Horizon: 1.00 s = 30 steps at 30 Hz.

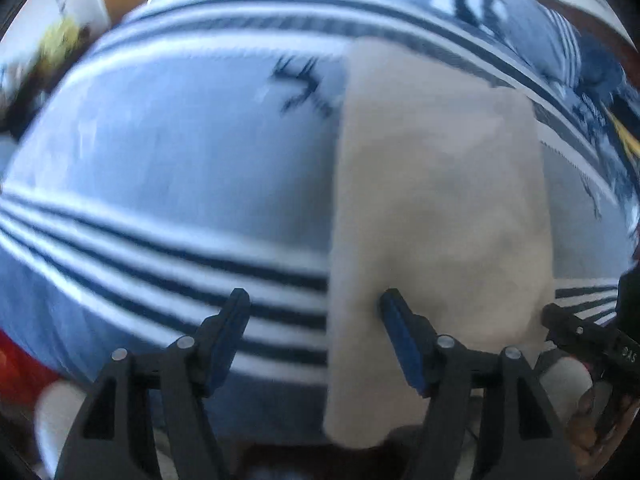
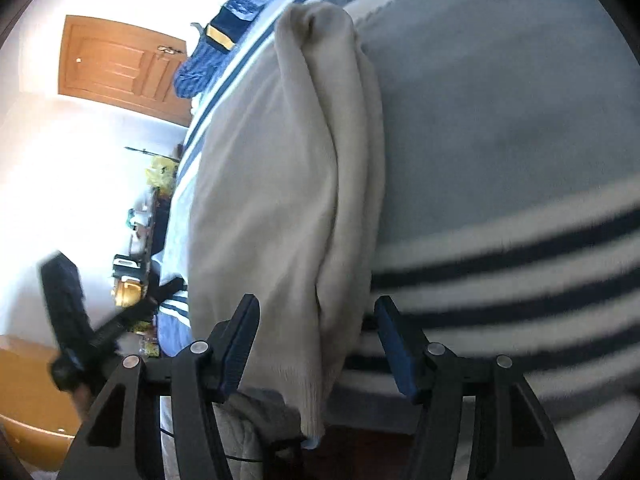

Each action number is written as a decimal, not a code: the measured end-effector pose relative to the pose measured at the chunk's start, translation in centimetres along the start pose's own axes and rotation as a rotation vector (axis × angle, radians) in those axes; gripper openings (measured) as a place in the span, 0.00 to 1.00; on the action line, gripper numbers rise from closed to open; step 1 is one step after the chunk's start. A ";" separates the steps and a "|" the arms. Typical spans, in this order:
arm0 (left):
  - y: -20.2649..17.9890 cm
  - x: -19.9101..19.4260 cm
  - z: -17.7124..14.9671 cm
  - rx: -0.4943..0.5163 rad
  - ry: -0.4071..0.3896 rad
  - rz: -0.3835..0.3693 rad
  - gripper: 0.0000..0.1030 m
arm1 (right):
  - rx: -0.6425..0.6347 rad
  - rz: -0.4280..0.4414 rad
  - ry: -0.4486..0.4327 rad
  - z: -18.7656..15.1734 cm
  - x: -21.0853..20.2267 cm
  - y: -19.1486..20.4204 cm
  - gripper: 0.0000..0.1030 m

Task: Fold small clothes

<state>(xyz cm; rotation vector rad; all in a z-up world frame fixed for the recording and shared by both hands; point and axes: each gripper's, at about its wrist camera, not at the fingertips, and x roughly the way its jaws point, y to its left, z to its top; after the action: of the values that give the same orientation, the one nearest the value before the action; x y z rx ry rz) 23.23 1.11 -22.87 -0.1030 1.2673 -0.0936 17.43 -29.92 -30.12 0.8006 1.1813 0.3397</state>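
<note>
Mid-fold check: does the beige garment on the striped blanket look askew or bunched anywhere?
Mostly tidy. The beige garment lies folded on the striped blanket, but its right-hand edge is bunched into loose ridges, and its near end hangs over the blanket's edge. Both tools, left and right, are open.

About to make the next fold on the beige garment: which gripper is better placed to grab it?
Probably right: the right gripper already straddles the beige garment at its bunched edge. The left gripper, also open, mostly spans blanket.

Left claw (image 1: 314, 310) jaws apart, gripping nothing, angled steeply down over beige garment (image 1: 436, 220). Right claw (image 2: 316, 316) jaws apart, straddling the garment's folded edge, pads not pressing it.
</note>
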 end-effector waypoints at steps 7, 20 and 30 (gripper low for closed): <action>0.8 1.1 -1.6 -0.071 -0.009 -0.149 0.65 | 0.024 0.011 0.052 -0.5 1.6 0.1 0.46; 0.6 1.5 -2.7 -0.052 -0.022 -0.216 0.42 | -0.002 -0.040 0.046 -1.8 0.7 0.8 0.19; 0.6 1.6 -3.1 -0.058 -0.028 -0.209 0.47 | 0.019 -0.018 0.087 -2.6 1.4 0.0 0.24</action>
<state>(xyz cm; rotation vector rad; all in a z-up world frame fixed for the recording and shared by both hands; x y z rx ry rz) 20.72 1.45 -25.42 -0.2861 1.2290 -0.2343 15.61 -28.08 -31.51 0.7977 1.2739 0.3520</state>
